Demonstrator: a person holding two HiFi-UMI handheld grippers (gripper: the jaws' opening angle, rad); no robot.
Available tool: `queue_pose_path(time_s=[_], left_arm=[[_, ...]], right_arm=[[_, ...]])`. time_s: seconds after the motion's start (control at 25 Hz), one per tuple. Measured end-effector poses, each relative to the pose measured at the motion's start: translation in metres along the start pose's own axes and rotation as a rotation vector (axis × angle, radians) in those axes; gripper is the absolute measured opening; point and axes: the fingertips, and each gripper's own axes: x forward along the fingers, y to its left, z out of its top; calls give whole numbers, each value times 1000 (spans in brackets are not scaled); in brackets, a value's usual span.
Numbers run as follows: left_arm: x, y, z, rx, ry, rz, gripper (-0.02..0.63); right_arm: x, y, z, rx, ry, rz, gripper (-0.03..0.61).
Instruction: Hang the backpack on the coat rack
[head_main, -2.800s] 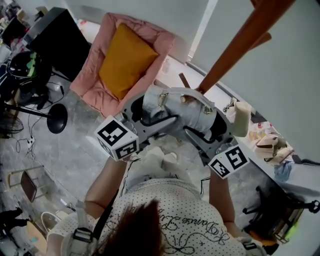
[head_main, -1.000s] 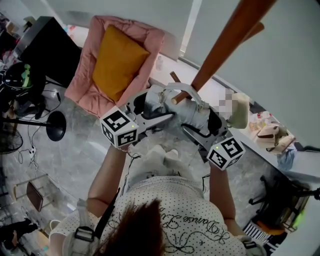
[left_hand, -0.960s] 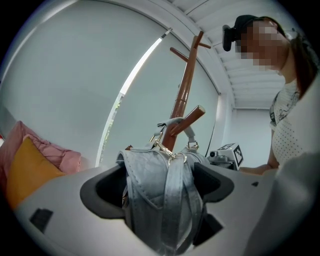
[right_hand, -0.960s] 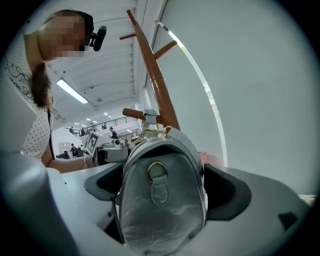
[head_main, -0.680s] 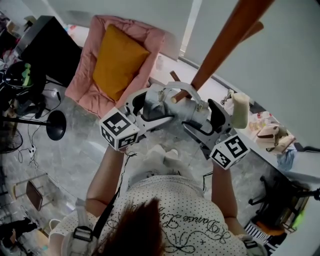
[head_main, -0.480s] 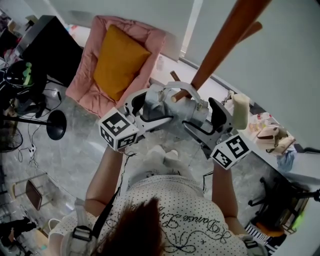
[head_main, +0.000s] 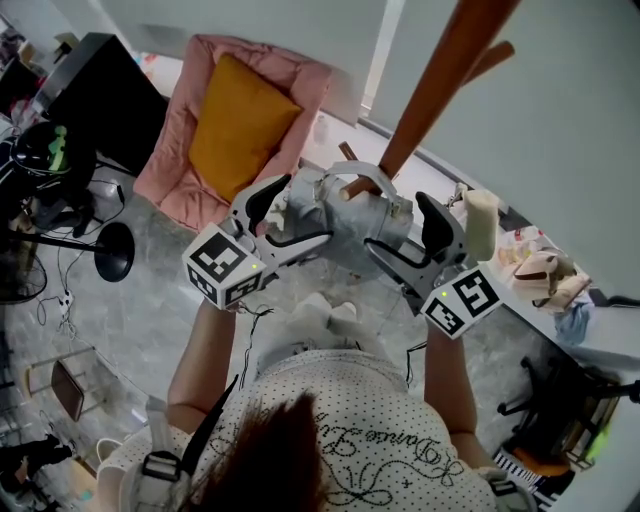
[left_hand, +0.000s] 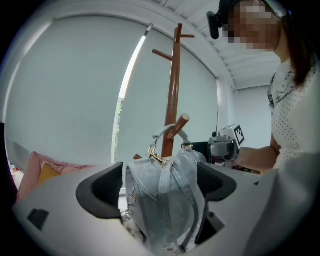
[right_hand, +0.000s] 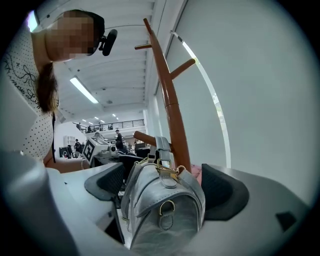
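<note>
Grey backpack (head_main: 350, 222) hangs by its top handle (head_main: 362, 169) from a low peg (head_main: 352, 188) of the brown wooden coat rack (head_main: 440, 80). Left gripper (head_main: 290, 215) has just been opening its jaws, which stand wide either side of the backpack without clamping it. Right gripper (head_main: 405, 230) is likewise spread around it, not pressing.

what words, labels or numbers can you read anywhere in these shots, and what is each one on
"Dance Lu…": black cursive on the person's white dotted shirt; the rest is too looped to read.
Black-and-white marker cube at left and the one at right: square patterns only, no letters or numbers.
Pale grey leather backpack: no readable label in any view.
</note>
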Motion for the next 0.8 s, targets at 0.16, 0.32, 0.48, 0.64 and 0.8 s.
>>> queue_pose_path(time_s=[0.16, 0.32, 0.48, 0.64, 0.8], left_arm=[[-14, 7, 30, 3, -110, 45, 453], [-15, -1, 52, 19, -182, 45, 448], [-15, -7, 60, 26, -215, 48, 323], [-21, -8, 74, 37, -253, 64, 151], [-21, -7, 81, 57, -255, 95, 21]], right_arm=[[-1, 1, 4, -5, -12, 8, 489], [-2, 3, 9, -21, -29, 8, 471], [-7, 4, 17, -55, -47, -6, 417], [-11, 7, 29, -88, -76, -15, 314], [-16, 8, 37, -106, -96, -25, 163]])
